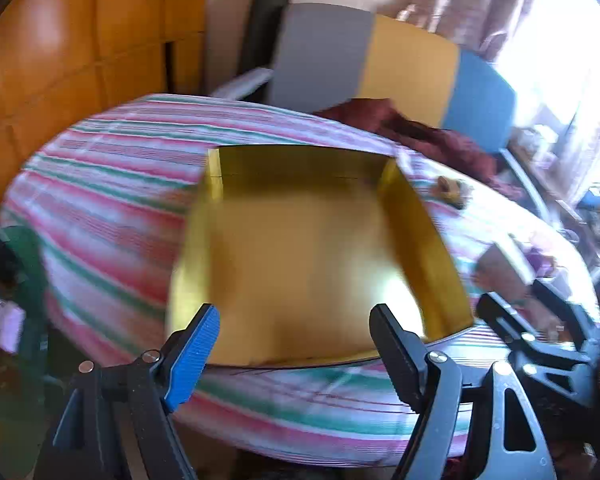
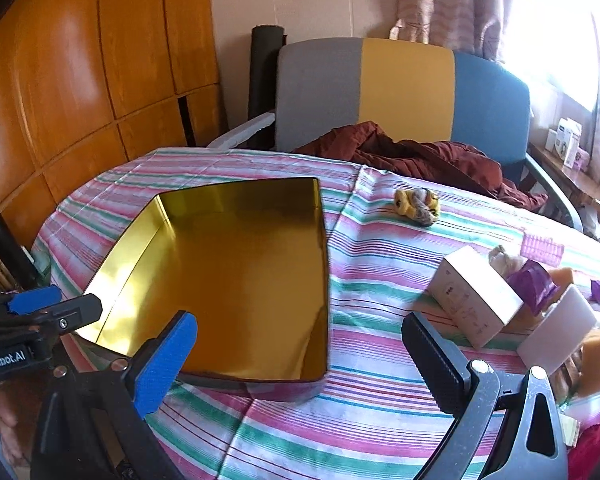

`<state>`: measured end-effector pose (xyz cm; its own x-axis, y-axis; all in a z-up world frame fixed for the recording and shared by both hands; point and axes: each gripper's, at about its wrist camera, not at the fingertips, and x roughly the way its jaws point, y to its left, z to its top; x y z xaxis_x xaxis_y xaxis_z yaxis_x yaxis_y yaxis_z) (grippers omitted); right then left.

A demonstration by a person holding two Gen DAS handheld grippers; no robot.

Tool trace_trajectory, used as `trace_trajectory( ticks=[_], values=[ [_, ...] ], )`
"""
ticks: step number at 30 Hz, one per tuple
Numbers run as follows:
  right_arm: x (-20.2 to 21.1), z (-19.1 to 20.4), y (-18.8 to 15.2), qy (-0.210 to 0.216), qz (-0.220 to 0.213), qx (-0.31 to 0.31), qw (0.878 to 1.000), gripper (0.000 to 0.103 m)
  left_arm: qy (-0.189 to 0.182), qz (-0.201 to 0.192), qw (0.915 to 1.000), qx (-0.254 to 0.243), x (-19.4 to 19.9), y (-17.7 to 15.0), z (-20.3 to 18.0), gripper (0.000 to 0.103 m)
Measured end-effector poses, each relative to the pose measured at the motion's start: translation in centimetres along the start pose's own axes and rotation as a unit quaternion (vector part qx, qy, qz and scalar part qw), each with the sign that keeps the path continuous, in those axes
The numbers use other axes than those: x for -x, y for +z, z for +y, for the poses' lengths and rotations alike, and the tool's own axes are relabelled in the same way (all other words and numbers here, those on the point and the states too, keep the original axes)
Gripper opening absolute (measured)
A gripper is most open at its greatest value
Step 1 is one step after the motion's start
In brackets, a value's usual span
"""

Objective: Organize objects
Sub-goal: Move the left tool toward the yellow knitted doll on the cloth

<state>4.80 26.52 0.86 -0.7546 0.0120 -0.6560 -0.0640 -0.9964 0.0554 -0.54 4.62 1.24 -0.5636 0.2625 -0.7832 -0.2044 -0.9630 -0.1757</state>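
Both sets of tongs hung over the striped tabletop [image 2: 380,420] with nothing in them. The left tongs [image 1: 296,354] stood spread wide above the near rim of the gold tin [image 1: 308,248], angled down into it; the right tongs [image 2: 300,364] were spread wider still, over bare cloth just to the right of the tin [image 2: 228,280].

The tin lay open and empty, so the sorting looked barely begun, if begun at all. The things to be put away sat off to the right of it: a white box [image 2: 474,300] on its side, a purple wrapper [image 2: 534,284] just behind, a white block [image 2: 560,330] and orange sponges [image 2: 598,360] crowded against one another by the tabletop's right edge. A small yellow-and-grey woollen toy [image 2: 418,206] lay apart, toward the far side, near a dark red cloth [image 2: 420,156] heaped by the chair [image 2: 404,84].

I took this for the reach before a first pick. The right tongs were nearer the pile, and the white box seemed the readiest thing; they would need to swing right and close across its narrower faces. The left view was smeared, so little detail could be trusted there.
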Motion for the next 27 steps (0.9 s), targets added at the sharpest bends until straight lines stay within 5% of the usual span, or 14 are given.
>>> trace_trajectory(
  ticks=[15,27],
  values=[
    [2.9,-13.3,0.3,-0.068,0.012,-0.068,0.995,0.103,-0.097,0.044,0.9907,-0.085,-3.5,6.1,-9.8,0.078],
    [5.8,-25.2,5.3,-0.085,-0.074,-0.094,0.989,0.103,-0.071,0.067,0.9866,-0.130,-10.7,13.3,-19.7,0.078]
  ],
)
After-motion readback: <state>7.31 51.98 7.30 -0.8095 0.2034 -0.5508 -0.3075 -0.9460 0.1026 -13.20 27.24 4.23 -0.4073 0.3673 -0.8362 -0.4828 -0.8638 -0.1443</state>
